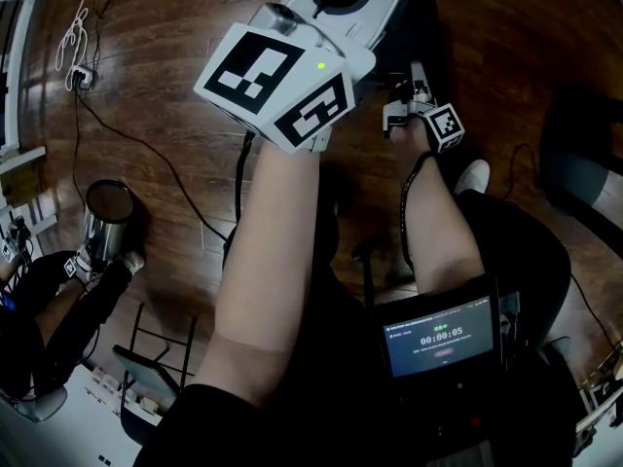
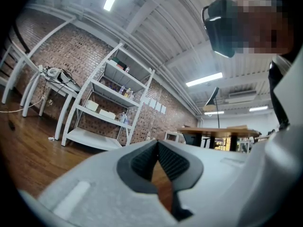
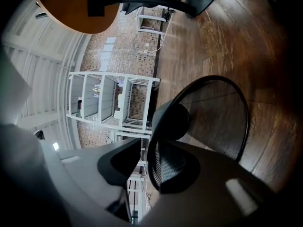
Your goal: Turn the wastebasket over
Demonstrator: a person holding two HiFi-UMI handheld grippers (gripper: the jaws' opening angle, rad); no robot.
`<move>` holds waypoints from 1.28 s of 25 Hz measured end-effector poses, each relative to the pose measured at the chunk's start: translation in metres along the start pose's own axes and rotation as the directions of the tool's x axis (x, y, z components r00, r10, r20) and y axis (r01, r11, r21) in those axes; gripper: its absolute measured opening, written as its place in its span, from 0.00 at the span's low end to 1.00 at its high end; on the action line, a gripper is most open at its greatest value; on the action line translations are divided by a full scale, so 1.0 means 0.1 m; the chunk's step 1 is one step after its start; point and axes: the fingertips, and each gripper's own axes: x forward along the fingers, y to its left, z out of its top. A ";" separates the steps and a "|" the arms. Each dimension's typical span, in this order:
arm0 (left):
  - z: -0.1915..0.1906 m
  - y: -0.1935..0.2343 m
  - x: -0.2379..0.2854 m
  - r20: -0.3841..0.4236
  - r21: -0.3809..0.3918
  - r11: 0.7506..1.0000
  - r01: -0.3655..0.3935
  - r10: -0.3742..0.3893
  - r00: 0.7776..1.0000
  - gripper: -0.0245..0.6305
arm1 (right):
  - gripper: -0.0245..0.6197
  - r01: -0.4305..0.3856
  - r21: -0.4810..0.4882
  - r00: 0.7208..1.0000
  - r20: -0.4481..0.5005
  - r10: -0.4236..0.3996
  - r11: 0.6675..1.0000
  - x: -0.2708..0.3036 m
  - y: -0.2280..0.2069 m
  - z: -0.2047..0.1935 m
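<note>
In the head view, the left gripper (image 1: 321, 27) is held high over the dark wooden plank floor (image 1: 165, 95), and its marker cube fills the top centre of the picture. The right gripper (image 1: 414, 95) is seen just to its right and further off, pointed down at the floor near the top edge. A small black screen (image 1: 440, 341) is seen at the bottom right, close to the person's body. A shiny steel cylindrical bin (image 1: 105, 220) stands toward the floor's left edge, well apart from both grippers.

In the left gripper view, the left gripper (image 2: 157, 143) is closed. Its ribbed pads are pressed together at the tips and nothing is held between them. Only floor is seen through the wedge-shaped gap behind the tips. A white metal shelving rack (image 2: 106, 103) is set against a red brick wall (image 2: 52, 46).

In the right gripper view, a black wire-mesh wastebasket (image 3: 215, 117) is looked into through its open mouth. The floor is visible through the mesh. The right gripper (image 3: 144, 150) is drawn almost fully together on the rim. One jaw is placed inside the basket with the mesh wall against its pad. The other jaw is outside, with only a thin slit left. The rest of the rim curves away above and to the right of the jaws.
</note>
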 end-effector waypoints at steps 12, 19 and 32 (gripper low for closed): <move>0.08 0.10 -0.10 0.014 -0.003 1.000 -0.018 0.018 1.000 0.04 | 0.05 0.078 -0.108 0.995 -0.057 -0.085 0.991 0.25 0.17 0.14; 0.16 0.15 -0.18 0.046 0.018 1.000 -0.020 0.019 0.999 0.04 | 0.05 0.078 -0.497 0.934 -0.266 -0.238 0.864 0.38 0.58 0.31; 0.17 0.23 -0.29 0.055 0.022 0.999 -0.037 0.036 0.998 0.04 | 0.05 -0.479 -0.872 0.517 -0.371 -0.772 0.099 0.54 0.75 0.25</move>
